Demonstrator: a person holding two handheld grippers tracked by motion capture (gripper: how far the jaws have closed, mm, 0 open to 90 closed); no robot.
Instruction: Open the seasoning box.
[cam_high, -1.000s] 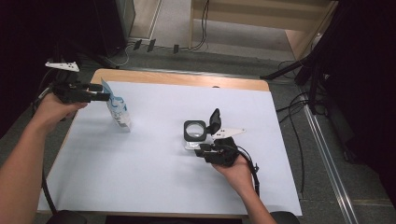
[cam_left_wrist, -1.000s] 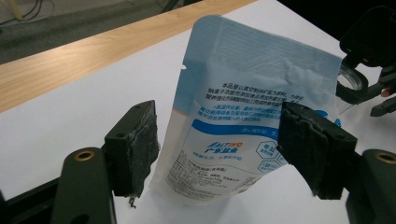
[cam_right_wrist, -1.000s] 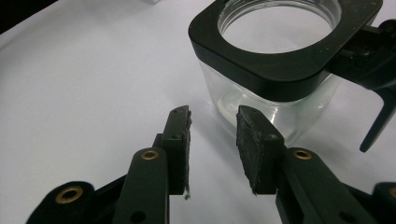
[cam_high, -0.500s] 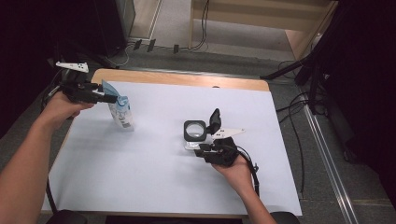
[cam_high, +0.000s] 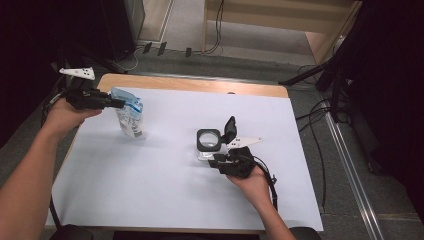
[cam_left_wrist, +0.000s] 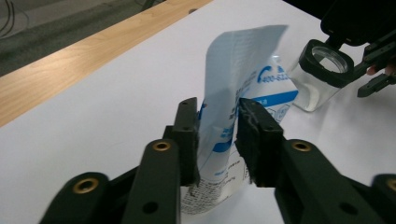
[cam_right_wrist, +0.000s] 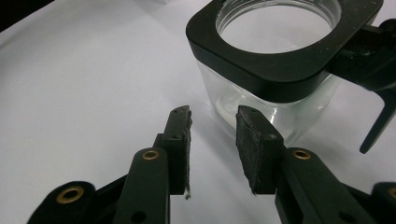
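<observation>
A blue-and-white pouch (cam_high: 129, 116) stands on the white table sheet (cam_high: 165, 200) at the far left, its top pinched by my left gripper (cam_high: 111, 103). In the left gripper view the jaws are shut on the pouch (cam_left_wrist: 247, 70) near its upper part, gripper (cam_left_wrist: 217, 135). A clear square jar (cam_high: 208, 141) with a black rim and a raised flip lid (cam_high: 229, 129) stands mid-table. My right gripper (cam_high: 218, 161) sits just in front of it, open. In the right gripper view the jar (cam_right_wrist: 275, 56) lies just past the gripper (cam_right_wrist: 212, 135), with nothing between the pads.
The wooden table edge (cam_high: 200, 84) runs along the far side beyond the sheet. Cables and dark equipment lie on the floor behind and to the right. In the left gripper view the jar (cam_left_wrist: 322, 70) stands beyond the pouch.
My left gripper has shifted slightly right with the pouch, which has turned and now tilts. The right gripper and the jar have stayed put.
</observation>
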